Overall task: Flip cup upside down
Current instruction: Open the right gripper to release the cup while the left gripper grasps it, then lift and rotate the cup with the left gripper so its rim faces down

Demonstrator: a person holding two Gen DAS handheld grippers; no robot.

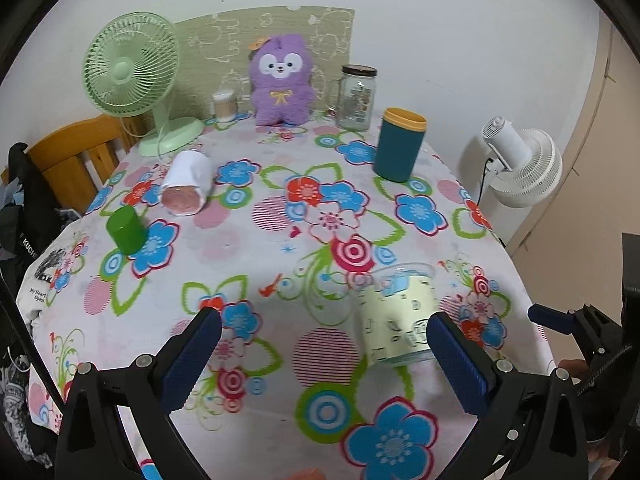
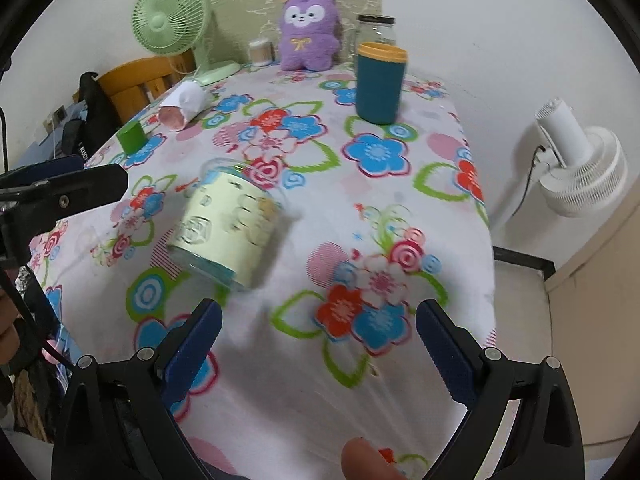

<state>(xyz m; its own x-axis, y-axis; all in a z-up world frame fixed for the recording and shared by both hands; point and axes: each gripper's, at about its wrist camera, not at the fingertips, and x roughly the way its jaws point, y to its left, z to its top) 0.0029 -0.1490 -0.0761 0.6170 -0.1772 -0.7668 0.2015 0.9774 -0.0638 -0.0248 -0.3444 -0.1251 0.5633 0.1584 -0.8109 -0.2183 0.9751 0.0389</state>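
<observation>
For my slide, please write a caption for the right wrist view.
Open right gripper above floral tablecloth, pale yellow cup ahead to its left.

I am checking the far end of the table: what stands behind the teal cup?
Behind the teal cup stands a glass jar with a dark lid, near the purple plush toy. In the right wrist view the cup covers the jar's lower part.

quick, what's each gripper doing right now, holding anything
Left gripper: open, holding nothing; the pale yellow cup lies just ahead by its right finger.
Right gripper: open, holding nothing, over the floral tablecloth.
</observation>
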